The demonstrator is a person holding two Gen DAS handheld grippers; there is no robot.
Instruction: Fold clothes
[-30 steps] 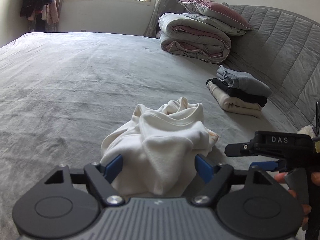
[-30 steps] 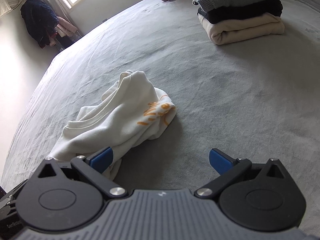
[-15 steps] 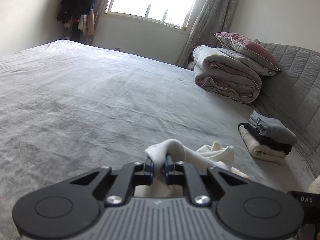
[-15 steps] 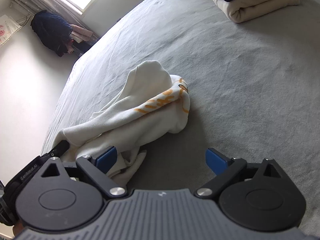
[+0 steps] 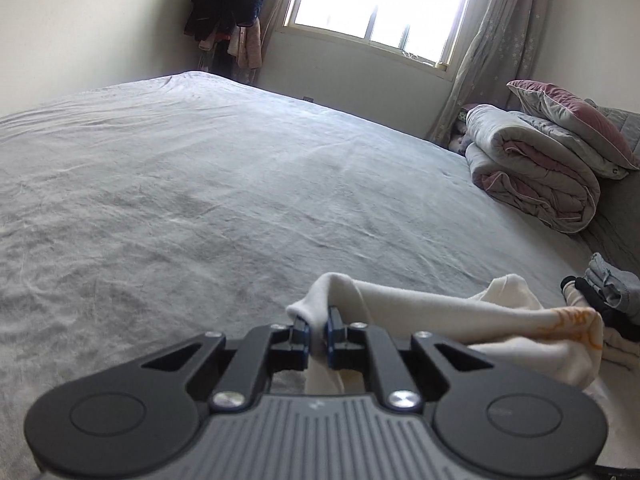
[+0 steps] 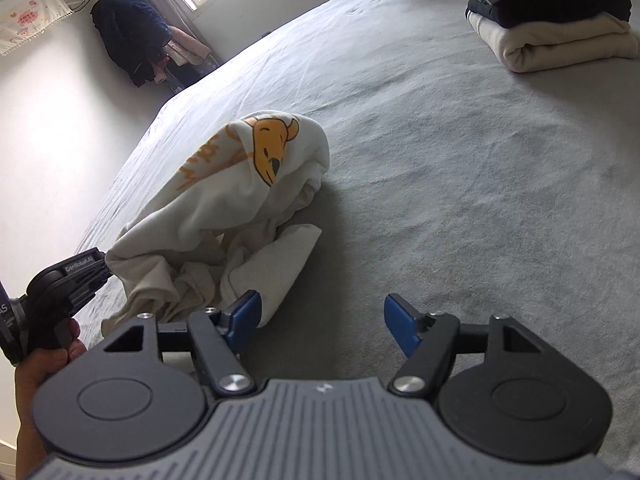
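A crumpled cream sweatshirt [image 6: 224, 208] with an orange bear print lies on the grey bed [image 6: 460, 184], partly lifted on its left side. My left gripper [image 5: 317, 330] is shut on a fold of that cream sweatshirt [image 5: 420, 312], which trails off to the right. In the right wrist view the left gripper [image 6: 105, 266] shows at the far left, pinching the cloth's edge, with a hand on its handle. My right gripper [image 6: 322, 322] is open just above the bed; its left finger sits beside a loose flap of the shirt and nothing is between its fingers.
A stack of three folded garments [image 6: 556, 20], grey on black on cream, lies at the far right. A rolled duvet and pillow [image 5: 548, 168] rest by the grey headboard. Dark clothes [image 5: 224, 4] hang in the corner beside the window [image 5: 380, 4].
The left gripper shut on the shirt's edge and lifted it up and leftward, stretching the cloth and turning the bear print into view. The right gripper stayed open, shifting slightly closer to the shirt.
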